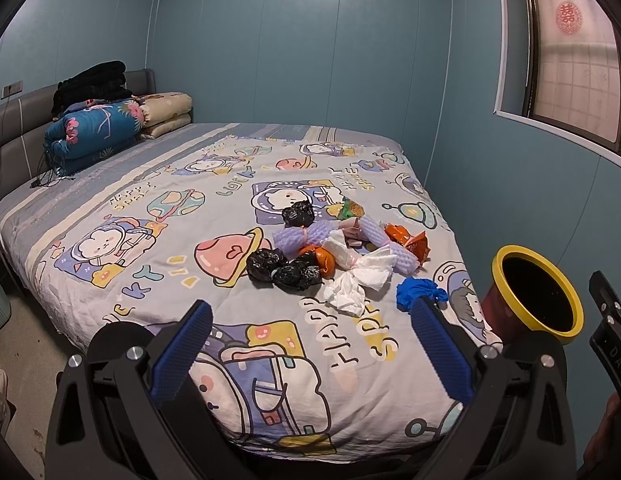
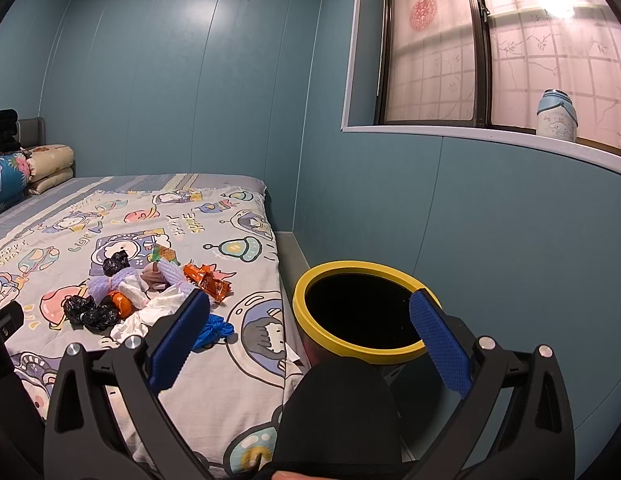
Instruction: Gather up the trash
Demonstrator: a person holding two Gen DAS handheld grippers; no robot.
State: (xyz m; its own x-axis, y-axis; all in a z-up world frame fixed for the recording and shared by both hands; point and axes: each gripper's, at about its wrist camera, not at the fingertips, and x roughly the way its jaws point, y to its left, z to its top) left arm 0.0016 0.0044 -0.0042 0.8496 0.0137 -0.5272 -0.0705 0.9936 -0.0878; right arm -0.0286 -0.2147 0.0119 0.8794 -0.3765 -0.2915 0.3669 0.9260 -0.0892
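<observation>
A: So, starting from our left gripper (image 1: 310,344): the blue pads are spread wide with nothing between them, and it hangs above the near end of the bed (image 1: 270,412), aimed at the litter.

B: Our right gripper (image 2: 310,340) is the same, jaws apart and empty. It hangs over the gap between the mattress and the wall, with the yellow-rimmed bin (image 2: 358,350) straight ahead.

A: That split makes sense to us. One claw faces the mess, the other faces the place it goes.

B: Moving outward, the closest piece is the blue crumpled glove (image 1: 420,294), just beside our left claw's right pad in the view. Next come the white tissues (image 1: 358,284).

A: Beyond those we see the black crumpled bags (image 1: 284,270), an orange fruit (image 1: 320,260) tucked against them, the purple foam netting (image 1: 296,236) and an orange wrapper (image 1: 406,240). All of it is bunched in one heap on the cartoon quilt, touching or overlapping.

B: The bin stands on the floor by the bed's edge, mouth open and tilted toward us, likely so drops are short.

A: Nothing is gripped yet, so we judge collection is only beginning. The glove looks easiest: soft, loose, and apart from the pile.
</observation>
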